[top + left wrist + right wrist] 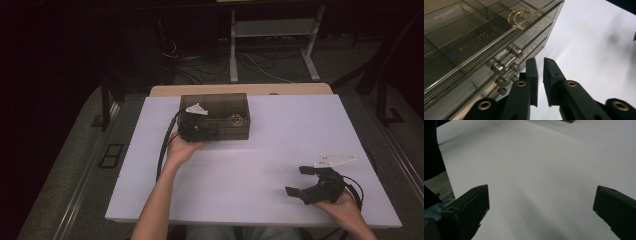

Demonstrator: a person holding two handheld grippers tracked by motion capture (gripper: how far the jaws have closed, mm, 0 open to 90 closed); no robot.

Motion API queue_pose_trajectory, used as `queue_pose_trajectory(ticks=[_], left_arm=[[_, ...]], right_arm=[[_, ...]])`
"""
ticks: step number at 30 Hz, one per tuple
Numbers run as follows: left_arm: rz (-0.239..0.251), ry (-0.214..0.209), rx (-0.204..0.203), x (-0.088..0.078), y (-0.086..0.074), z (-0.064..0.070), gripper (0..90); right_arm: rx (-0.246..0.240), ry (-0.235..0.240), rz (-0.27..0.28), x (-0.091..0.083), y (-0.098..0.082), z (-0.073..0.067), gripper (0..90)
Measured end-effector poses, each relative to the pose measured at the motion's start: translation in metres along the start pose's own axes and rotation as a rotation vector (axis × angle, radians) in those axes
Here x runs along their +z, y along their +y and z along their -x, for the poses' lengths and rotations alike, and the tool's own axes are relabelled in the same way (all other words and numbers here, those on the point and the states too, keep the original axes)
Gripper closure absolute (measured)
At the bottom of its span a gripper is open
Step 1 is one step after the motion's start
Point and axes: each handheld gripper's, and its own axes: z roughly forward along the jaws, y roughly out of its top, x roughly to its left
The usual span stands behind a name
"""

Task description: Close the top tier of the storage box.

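The left hand-held gripper (196,131) sits right up against the near-left corner of the smoky transparent plastic organiser box (215,116), which rests at the far middle of the white counter (260,150). From the left gripper view, its jaws are nearly together with only a slim gap, nothing caught between them, tips just beside the box's (479,42) small metal latch (505,68), apart from it as far as I can tell in this dim light. A coiled gold chain (520,16) shows through the lid in a far compartment. Over on the near right, the right hand-held gripper (310,182) rests low over the bare counter (539,170), jaws spread wide and empty, well apart from the box.
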Motion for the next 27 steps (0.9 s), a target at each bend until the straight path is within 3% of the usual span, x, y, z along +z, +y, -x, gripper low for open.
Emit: queue_pose_trajectory(ticks=[5, 10, 12, 18, 23, 27], left_arm=[[0.014, 0.013, 0.019, -0.005, 0.002, 0.009, 66.5], [0.025, 0.042, 0.048, -0.01, 0.001, 0.02, 44.7], [0.034, 0.04, 0.029, -0.011, -0.002, 0.023, 37.4], [0.047, 0.051, 0.03, -0.016, -0.009, 0.03, 12.7], [0.042, 0.041, 0.011, -0.02, -0.015, 0.032, 0.0], [0.08, 0.051, -0.006, -0.025, -0.021, 0.034, 0.0]], right_arm=[[-0.003, 0.003, -0.002, 0.0, 0.0, 0.0, 0.0], [-0.005, 0.006, -0.001, 0.001, 0.0, -0.001, 0.0], [-0.006, 0.006, 0.001, 0.001, 0.001, -0.001, 0.0], [-0.01, 0.01, -0.001, 0.002, 0.001, -0.002, 0.0], [-0.01, 0.014, 0.001, 0.002, 0.001, -0.003, 0.0], [-0.008, 0.02, -0.004, 0.002, 0.002, -0.004, 0.0]])
